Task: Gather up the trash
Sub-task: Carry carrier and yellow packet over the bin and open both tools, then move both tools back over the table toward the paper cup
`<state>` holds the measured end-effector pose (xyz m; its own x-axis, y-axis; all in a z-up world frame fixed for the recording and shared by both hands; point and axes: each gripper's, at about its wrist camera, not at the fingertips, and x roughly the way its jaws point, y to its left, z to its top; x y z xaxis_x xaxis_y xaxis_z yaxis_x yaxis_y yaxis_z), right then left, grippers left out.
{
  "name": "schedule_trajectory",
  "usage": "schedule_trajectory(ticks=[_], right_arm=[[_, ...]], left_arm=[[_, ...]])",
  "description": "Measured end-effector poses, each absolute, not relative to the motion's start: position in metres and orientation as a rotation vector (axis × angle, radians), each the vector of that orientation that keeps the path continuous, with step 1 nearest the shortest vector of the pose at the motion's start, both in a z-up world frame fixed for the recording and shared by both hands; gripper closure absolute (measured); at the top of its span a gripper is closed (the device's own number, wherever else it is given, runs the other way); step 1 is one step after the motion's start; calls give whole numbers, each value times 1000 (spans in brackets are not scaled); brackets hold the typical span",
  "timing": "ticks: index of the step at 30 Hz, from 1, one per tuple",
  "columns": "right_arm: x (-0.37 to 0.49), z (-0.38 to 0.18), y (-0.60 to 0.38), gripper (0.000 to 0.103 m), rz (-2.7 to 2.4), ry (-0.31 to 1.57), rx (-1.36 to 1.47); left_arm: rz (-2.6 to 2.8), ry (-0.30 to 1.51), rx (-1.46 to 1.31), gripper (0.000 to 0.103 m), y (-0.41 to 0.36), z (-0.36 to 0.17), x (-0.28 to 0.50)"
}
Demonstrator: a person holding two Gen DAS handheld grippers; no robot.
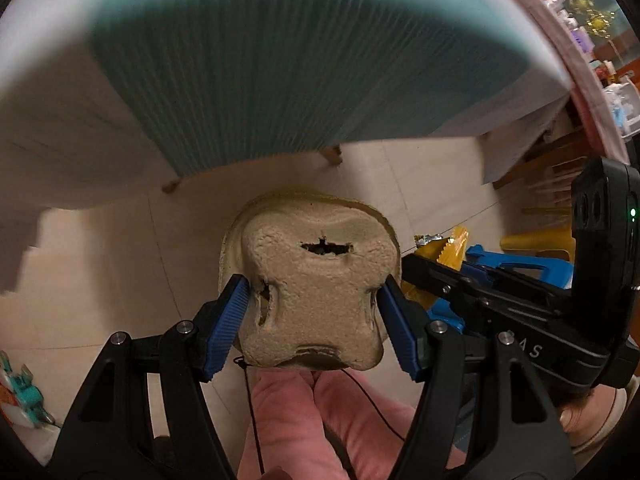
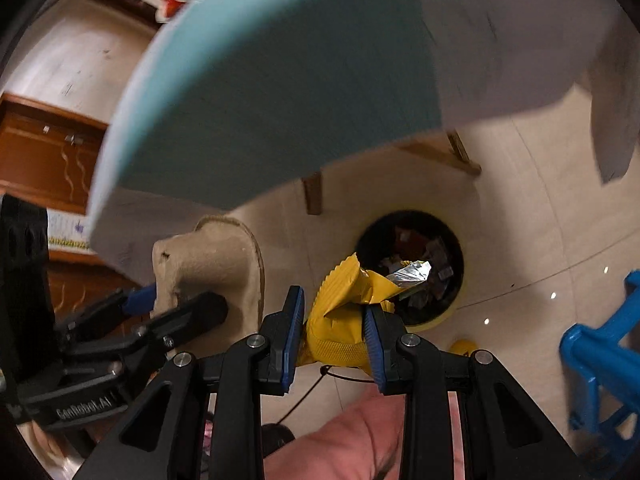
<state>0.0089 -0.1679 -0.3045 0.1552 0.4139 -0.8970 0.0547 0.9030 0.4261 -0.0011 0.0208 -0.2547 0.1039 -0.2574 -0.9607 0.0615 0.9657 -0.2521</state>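
Wrapper (image 2: pixel 344 312) upright between right hand-held gripper (image 2: pixel 332 330) pads, torn end toward bin (image 2: pixel 448 312).

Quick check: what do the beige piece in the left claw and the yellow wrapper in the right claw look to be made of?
Beige piece: apparently moulded paper pulp, matte; rough grainy surface, torn holes.
Yellow wrapper: likely plastic-foil film, glossy; sharp creases, serrated edge, silvery inner side at the torn end.

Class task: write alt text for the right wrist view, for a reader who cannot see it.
The right tongs grip a crumpled yellow snack wrapper above a trash-filled yellow bin on the tile floor. Beside them, the left tongs hold a moulded pulp cup carrier.
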Motion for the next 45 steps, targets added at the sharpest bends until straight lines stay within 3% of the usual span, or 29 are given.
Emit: schedule_trajectory(ticks=[7, 11, 15, 20, 32, 45], right_arm=[[14, -414, -179, 73, 229, 1472, 434], [16, -461, -181, 63, 220, 1490, 451], [23, -486, -183, 47, 211, 1524, 457], [23, -490, -183, 46, 213, 1529, 444], [22, -438, -175, 46, 241, 1527, 397], [15, -251, -175, 46, 288, 1461, 301]], left_arm=[[-157, 1486, -213, 39, 15, -360, 2], [-125, 1531, -252, 29, 20, -401, 7], [-106, 1550, -268, 26, 21, -425, 8], [-88, 1537, -256, 25, 28, -433, 6], [-67, 1483, -251, 25, 40, -361, -1], [-41, 1338, -264, 25, 50, -165, 5]])
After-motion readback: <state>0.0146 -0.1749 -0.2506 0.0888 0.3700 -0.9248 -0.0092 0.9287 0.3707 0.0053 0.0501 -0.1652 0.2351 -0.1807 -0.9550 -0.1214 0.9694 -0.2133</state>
